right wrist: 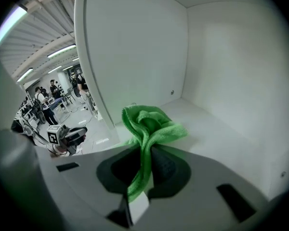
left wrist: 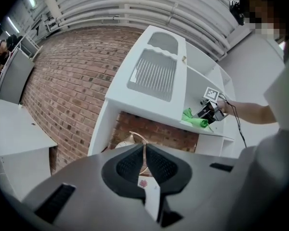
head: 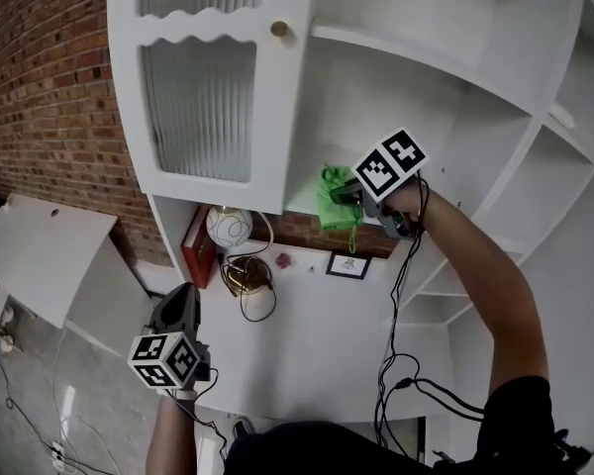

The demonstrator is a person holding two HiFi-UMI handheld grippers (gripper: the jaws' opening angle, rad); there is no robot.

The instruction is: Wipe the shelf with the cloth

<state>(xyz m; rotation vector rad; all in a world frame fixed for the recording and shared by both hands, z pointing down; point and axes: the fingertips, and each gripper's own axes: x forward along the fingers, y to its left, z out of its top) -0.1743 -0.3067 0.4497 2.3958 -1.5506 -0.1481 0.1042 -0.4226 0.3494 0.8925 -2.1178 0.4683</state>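
Pinching the green cloth (right wrist: 149,124) tightly, right gripper (right wrist: 143,165) fingers, cloth's bunched end on the white shelf (right wrist: 221,134) by its front edge, tail hidden between them, left gripper (left wrist: 145,159) fingers pressed together, empty, by the table's (head: 317,334) near left corner.

- Red brick wall (head: 40,87) behind and left of a white cabinet (head: 495,156).
- Ribbed glass door (head: 200,107) with a brass knob (head: 278,29); open white shelf (right wrist: 221,129) beside it.
- White surface (head: 317,315) beneath.
- Grey floor (head: 30,414) strewn with cables.
- Ceiling strip lights (right wrist: 9,25).
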